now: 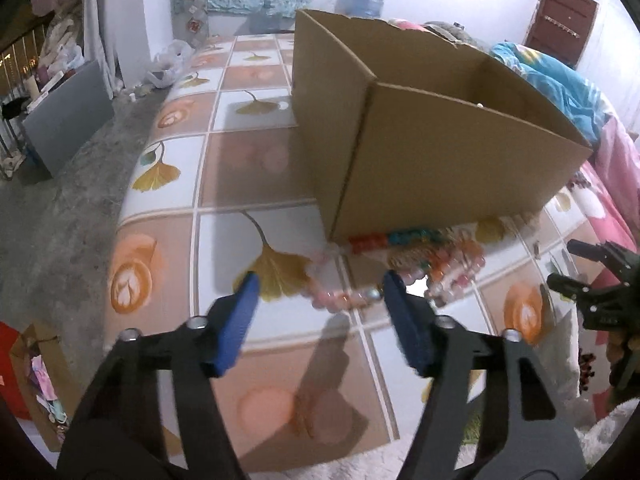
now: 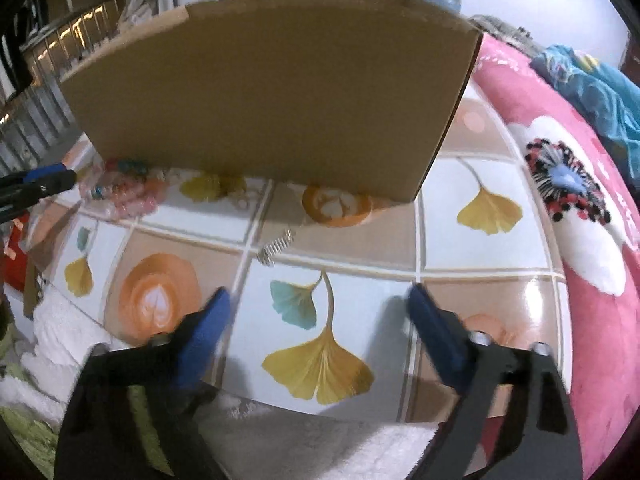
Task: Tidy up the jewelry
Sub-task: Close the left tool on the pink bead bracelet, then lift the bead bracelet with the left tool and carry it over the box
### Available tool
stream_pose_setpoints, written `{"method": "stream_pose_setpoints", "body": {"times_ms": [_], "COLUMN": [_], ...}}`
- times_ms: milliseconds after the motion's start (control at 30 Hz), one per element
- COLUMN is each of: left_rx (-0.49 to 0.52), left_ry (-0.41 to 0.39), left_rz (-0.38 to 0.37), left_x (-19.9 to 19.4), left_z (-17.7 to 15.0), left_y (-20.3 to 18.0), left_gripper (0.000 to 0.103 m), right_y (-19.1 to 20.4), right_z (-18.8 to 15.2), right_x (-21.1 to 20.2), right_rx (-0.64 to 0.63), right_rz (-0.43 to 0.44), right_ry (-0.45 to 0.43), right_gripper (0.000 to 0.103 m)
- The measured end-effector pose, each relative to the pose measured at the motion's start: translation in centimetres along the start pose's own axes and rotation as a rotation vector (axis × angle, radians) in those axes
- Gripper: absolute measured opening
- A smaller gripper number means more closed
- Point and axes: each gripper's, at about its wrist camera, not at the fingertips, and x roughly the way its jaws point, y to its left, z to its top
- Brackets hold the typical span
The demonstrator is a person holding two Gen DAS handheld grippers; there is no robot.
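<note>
An open cardboard box (image 1: 440,152) stands on a mat printed with ginkgo leaves (image 1: 280,268). Against the foot of the box lies a heap of coloured bead bracelets (image 1: 432,256), which the right wrist view shows at far left (image 2: 124,192). A pink bead bracelet (image 1: 340,298) lies on the mat between the fingers of my left gripper (image 1: 320,284). It sits near the right pad, and the left pad is well clear, so the gripper is open. My right gripper (image 2: 320,300) is open above a yellow leaf print with nothing between its fingers. It also shows in the left wrist view (image 1: 564,264).
A small metal spring (image 2: 276,246) lies on the mat in front of the box. A pink floral blanket (image 2: 580,208) borders the mat on the right, with blue cloth (image 1: 560,88) behind. A white towel (image 2: 60,332) lies at the near edge. Bare concrete floor (image 1: 72,200) drops off on the left.
</note>
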Motion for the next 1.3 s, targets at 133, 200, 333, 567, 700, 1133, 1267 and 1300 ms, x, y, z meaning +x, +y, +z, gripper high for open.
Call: {"method": "stream_pose_setpoints", "body": {"times_ms": [133,200,333,567,700,1133,1267,1300], "left_rx": [0.015,0.023,0.089,0.111,0.064,-0.005,-0.014,-0.018], "left_ry": [0.035,0.058,0.064,0.051,0.050,0.024,0.014,0.012], "left_rz": [0.011,0.011,0.052,0.035,0.016,-0.064,-0.077,-0.082], "left_x": [1.1,1.7,2.5,1.7,0.6,-0.7,-0.6,-0.6], "left_z": [0.8,0.8,0.6,-0.3,-1.4,-3.0,-3.0,-3.1], "left_y": [0.0,-0.1,-1.0,-0.7,0.9,3.3,3.5,3.6], "left_gripper": [0.045,0.042,0.030,0.008,0.008,0.009,0.009,0.009], "right_y": [1.0,1.9,3.1,5.9,8.0,14.6,15.7,15.8], "right_z": [0.6,1.2,2.8,5.0,5.4,7.9,8.3,8.4], "right_x": [-1.8,-2.4,-1.9,-0.3,0.0,2.8,4.0,4.1], "right_rx": [0.008,0.011,0.024,0.001,-0.054,-0.223,-0.266,-0.269], "right_rz": [0.076,0.131,0.227,0.337,0.370,0.358,0.296,0.295], "right_ry": [-0.083,-0.107,-0.108,-0.071,-0.052,0.019,0.045,0.050], "right_gripper": [0.058,0.052,0.035,0.018,0.017,0.017,0.017,0.017]}}
